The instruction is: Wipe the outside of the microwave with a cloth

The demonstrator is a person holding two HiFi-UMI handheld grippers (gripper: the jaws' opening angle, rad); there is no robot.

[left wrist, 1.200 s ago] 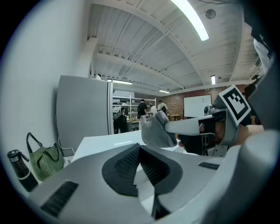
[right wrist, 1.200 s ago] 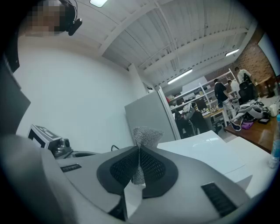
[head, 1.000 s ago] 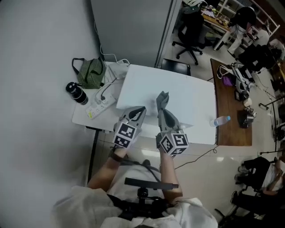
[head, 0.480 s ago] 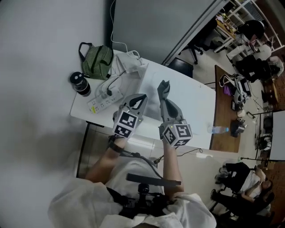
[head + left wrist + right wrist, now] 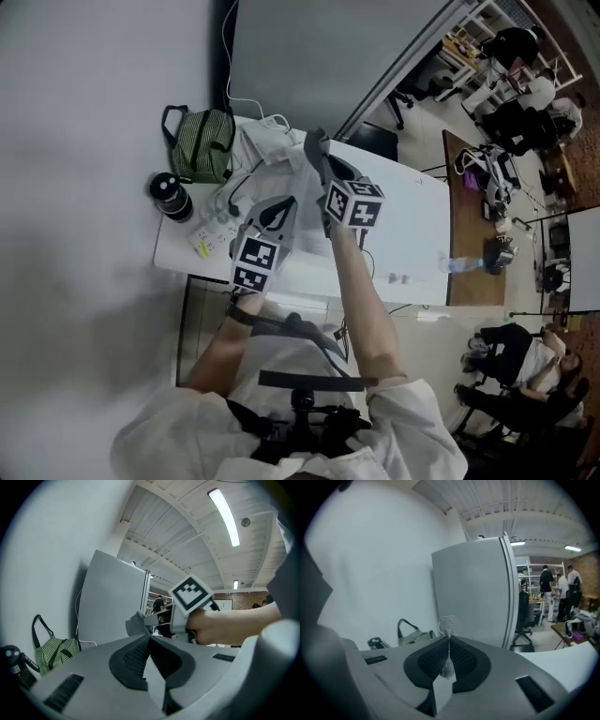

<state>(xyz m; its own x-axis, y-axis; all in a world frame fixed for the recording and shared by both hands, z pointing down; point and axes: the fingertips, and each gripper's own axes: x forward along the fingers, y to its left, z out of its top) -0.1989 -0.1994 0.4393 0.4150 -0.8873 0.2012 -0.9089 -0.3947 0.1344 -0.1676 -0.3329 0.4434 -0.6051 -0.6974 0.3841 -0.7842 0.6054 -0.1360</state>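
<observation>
the right gripper [image 5: 449,641] has its ribbed black pads pressed together on a thin grey cloth [image 5: 448,622], whose fine mesh weave pokes up past the tips in a small rounded tuft. it is raised above the back edge of the flat white table [image 5: 412,220]. the left gripper [image 5: 150,641] is lower, its jaws closed on nothing. a green striped bag [image 5: 202,145] and a round black bottle [image 5: 169,195] sit at the table's left end.
</observation>
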